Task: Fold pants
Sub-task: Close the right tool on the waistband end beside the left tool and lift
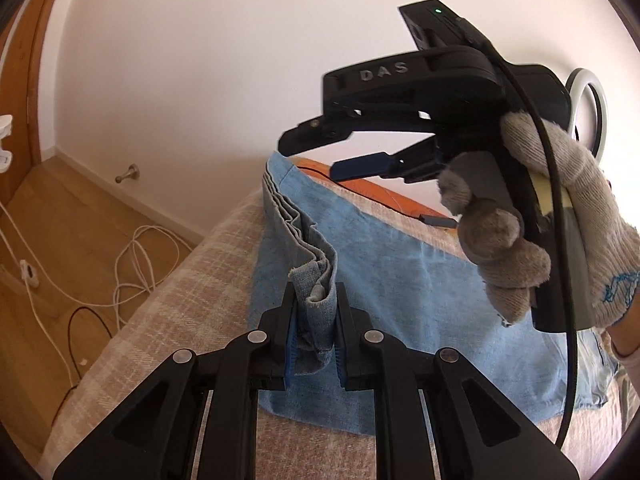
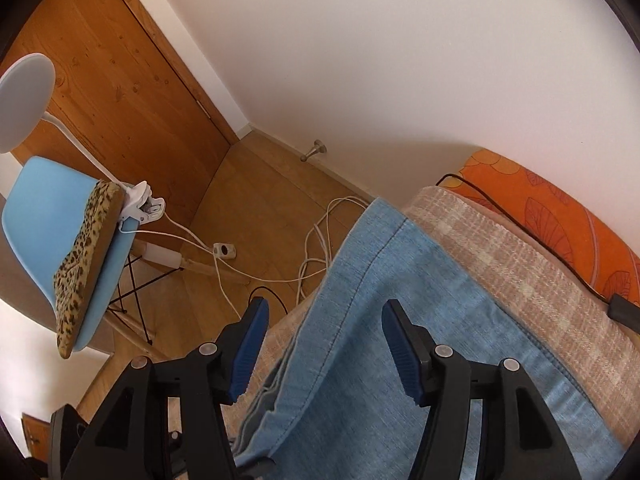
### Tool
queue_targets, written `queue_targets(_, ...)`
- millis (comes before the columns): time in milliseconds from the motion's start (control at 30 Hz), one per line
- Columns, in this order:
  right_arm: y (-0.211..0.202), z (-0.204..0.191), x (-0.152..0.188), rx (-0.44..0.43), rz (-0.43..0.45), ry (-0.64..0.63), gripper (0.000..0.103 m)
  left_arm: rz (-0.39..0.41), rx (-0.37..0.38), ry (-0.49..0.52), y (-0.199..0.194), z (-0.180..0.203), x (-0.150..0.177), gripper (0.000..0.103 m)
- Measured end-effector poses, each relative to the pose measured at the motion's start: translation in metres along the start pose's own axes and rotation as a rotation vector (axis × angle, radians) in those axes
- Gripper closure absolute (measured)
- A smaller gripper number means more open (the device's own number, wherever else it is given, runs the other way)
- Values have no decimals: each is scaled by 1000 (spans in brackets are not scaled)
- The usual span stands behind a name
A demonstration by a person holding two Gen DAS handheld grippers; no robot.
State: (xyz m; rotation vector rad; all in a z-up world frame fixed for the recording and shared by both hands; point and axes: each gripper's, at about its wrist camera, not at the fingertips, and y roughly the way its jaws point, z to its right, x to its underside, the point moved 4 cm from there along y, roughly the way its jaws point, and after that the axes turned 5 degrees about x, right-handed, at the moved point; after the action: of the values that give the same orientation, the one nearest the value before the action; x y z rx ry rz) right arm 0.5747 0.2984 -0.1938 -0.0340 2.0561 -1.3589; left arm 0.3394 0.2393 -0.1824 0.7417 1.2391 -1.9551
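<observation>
I see a white wall filling the upper frame, a wooden door at upper left and a wood floor below it strewn with white cables. At left stands a light-blue chair with a leopard-print cushion. A checked beige blanket covers what may be a bed.

Left tongs clamped on bunched edge of blue pants spread over plaid blanket; right tongs open above, in gloved hand.
</observation>
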Motion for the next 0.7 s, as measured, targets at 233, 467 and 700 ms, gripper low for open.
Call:
queue_targets(233, 40, -16, -12, 143, -84, -74, 42, 4, 1, 37, -1, 7, 0, 90)
queue_targets(467, 63, -14, -8, 263, -150, -135, 43, -4, 2, 63, -1, 14, 4, 90)
queue_targets(700, 59, -1, -6, 260, -174, -117, 79, -15, 6, 85, -2, 23, 6, 90)
